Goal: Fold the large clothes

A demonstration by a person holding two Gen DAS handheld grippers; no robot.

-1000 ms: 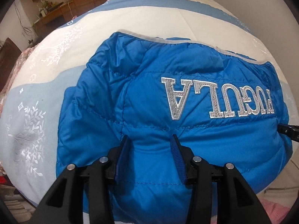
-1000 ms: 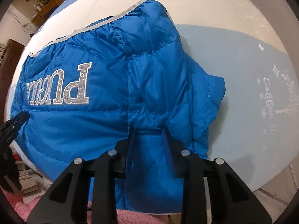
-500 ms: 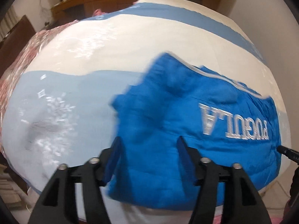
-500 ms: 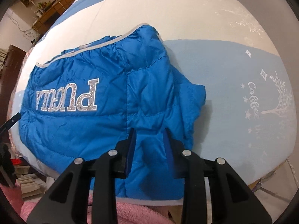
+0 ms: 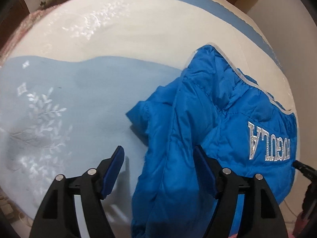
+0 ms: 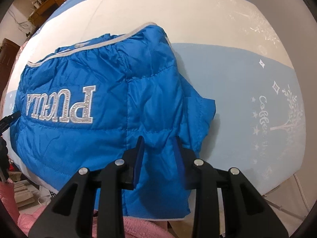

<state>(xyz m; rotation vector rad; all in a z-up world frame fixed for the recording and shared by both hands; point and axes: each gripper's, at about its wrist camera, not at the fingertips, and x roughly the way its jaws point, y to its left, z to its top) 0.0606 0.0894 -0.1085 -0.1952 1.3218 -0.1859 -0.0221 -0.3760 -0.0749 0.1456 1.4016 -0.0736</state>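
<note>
A blue puffer jacket (image 5: 218, 130) with silver lettering lies folded on the bed; it also shows in the right wrist view (image 6: 103, 115). My left gripper (image 5: 158, 158) is open, with its jaws wide apart over the jacket's left edge, gripping nothing. My right gripper (image 6: 158, 146) is shut on a fold of the jacket's near right part. The tip of the right gripper shows at the right edge of the left wrist view (image 5: 305, 168).
The bed cover (image 5: 79, 103) is light blue and cream with white leaf prints. A pink cloth (image 6: 59, 222) lies below the near bed edge. A wooden desk (image 6: 43, 2) stands far back left. A white wall (image 5: 287, 10) runs along the bed's right side.
My left gripper opened, let go of the jacket and swung to the left, so the jacket now sits at the right of its view. My right gripper kept its hold.
</note>
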